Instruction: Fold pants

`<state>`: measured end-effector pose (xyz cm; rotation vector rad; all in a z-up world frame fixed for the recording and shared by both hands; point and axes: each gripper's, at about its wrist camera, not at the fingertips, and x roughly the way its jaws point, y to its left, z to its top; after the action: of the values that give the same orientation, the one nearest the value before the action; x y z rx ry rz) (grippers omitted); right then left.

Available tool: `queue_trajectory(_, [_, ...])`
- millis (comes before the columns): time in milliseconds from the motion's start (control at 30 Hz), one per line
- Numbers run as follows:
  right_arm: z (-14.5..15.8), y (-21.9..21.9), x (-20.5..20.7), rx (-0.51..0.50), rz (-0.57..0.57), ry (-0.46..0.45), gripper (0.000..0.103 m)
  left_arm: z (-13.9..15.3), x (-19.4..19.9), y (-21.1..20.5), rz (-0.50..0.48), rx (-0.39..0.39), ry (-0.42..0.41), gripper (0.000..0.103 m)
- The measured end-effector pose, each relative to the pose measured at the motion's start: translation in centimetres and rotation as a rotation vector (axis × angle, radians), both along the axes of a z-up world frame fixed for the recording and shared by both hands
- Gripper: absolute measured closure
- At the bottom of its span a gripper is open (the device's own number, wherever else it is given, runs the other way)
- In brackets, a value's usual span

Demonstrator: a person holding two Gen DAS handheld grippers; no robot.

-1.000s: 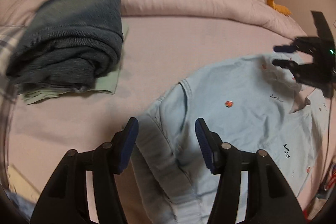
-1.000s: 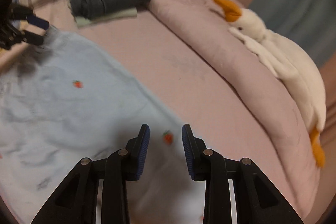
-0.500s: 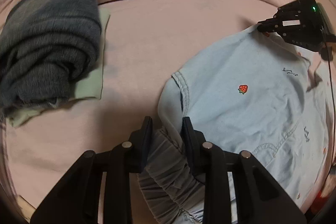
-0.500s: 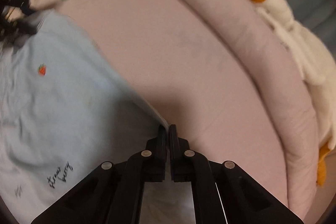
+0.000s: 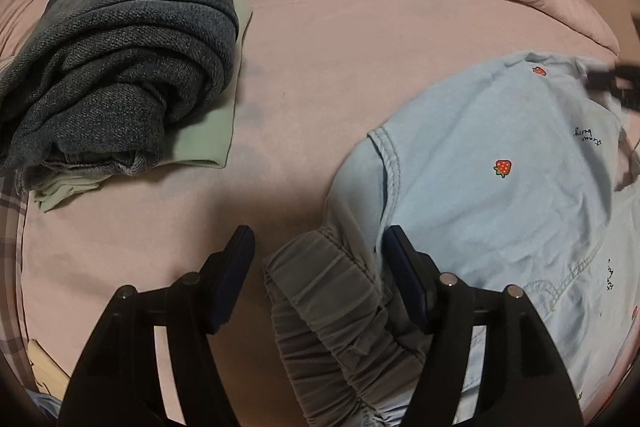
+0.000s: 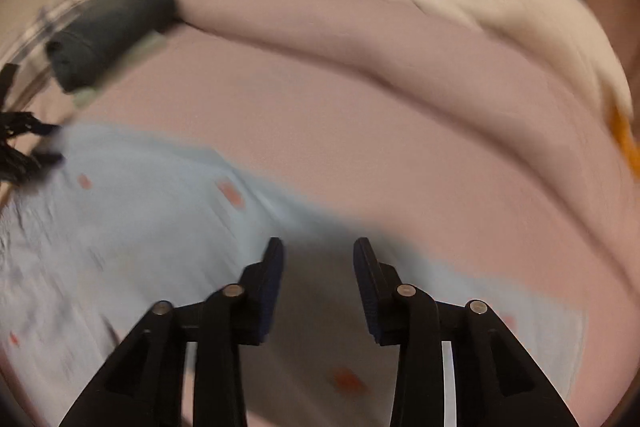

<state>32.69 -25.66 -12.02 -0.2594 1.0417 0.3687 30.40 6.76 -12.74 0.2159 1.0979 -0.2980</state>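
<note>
Slippage is the main worry: the pale blue pants (image 5: 500, 195) lie spread across the pink bed (image 5: 340, 75) with one fold laid over, and both grippers are letting go together, so the top layer could slide or spring back and the edges lose their line. The left gripper (image 5: 318, 251) has its jaws opening, and the gathered grey waistband (image 5: 336, 291) sits between them, loose, no pad pressing on it; the fabric spreads away to that gripper's right and ahead. The right gripper (image 6: 318, 263) is also opening, its view badly blurred, with pants cloth beneath and between its fingers but nothing gripped. A careless sweep to the left gripper's far left could also nudge the folded jeans (image 5: 116, 67).
</note>
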Motion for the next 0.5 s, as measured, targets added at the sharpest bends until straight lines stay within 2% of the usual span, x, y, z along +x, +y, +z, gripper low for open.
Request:
queue_trajectory(33, [-1.2,-1.4,-0.4,-0.054,-0.020,0.036,0.072,0.0,0.0,-0.1,0.001,-0.001,-0.002,0.034])
queue_trajectory(67, [-3.2,-3.2,-0.9,-0.172,-0.044,0.067,0.071,0.0,0.0,0.5,0.001,-0.001,-0.002,0.034])
queue_trajectory(100, [-3.1,-4.7,-1.7,-0.163,-0.020,0.007,0.067,-0.1,0.0,0.7,0.007,0.001,-0.004,0.032])
queue_trajectory(133, [-3.0,-5.9,-1.8,-0.191,-0.052,-0.019,0.067,-0.2,0.1,0.7,0.013,0.001,-0.005,0.030])
queue_trajectory(167, [-3.1,-6.6,-1.6,-0.231,-0.091,-0.030,0.048,-0.3,0.7,0.5,0.018,0.002,-0.005,0.029])
queue_trajectory(200, [-2.8,-8.2,-1.2,-0.228,-0.154,-0.053,0.040,-0.5,1.2,0.7,0.026,0.005,-0.002,0.028])
queue_trajectory(233, [-2.6,-9.0,-1.0,-0.268,-0.208,-0.083,0.043,-0.6,1.3,0.8,0.028,0.007,0.000,0.028])
queue_trajectory(267, [-2.6,-9.7,-0.2,-0.391,-0.289,-0.117,0.045,-0.6,1.3,0.8,0.030,0.010,0.001,0.028])
queue_trajectory(300, [-2.6,-12.1,0.2,-0.437,-0.401,-0.109,0.046,-0.6,1.3,0.7,0.030,0.015,0.001,0.028])
queue_trajectory(333, [-2.2,-14.1,-0.1,-0.329,-0.444,-0.083,0.046,-0.6,1.4,0.6,0.028,0.021,0.001,0.028])
queue_trajectory(367, [-1.3,-16.7,-1.2,-0.152,-0.488,-0.071,0.046,-0.6,1.4,0.5,0.026,0.026,0.001,0.027])
queue_trajectory(433, [-0.5,-20.2,-2.8,-0.028,-0.557,-0.100,0.046,-0.5,1.5,0.5,0.030,0.031,-0.001,0.026])
queue_trajectory(500, [-0.7,-23.7,-3.7,0.025,-0.636,-0.086,0.046,-0.6,1.6,0.4,0.038,0.028,0.000,0.026])
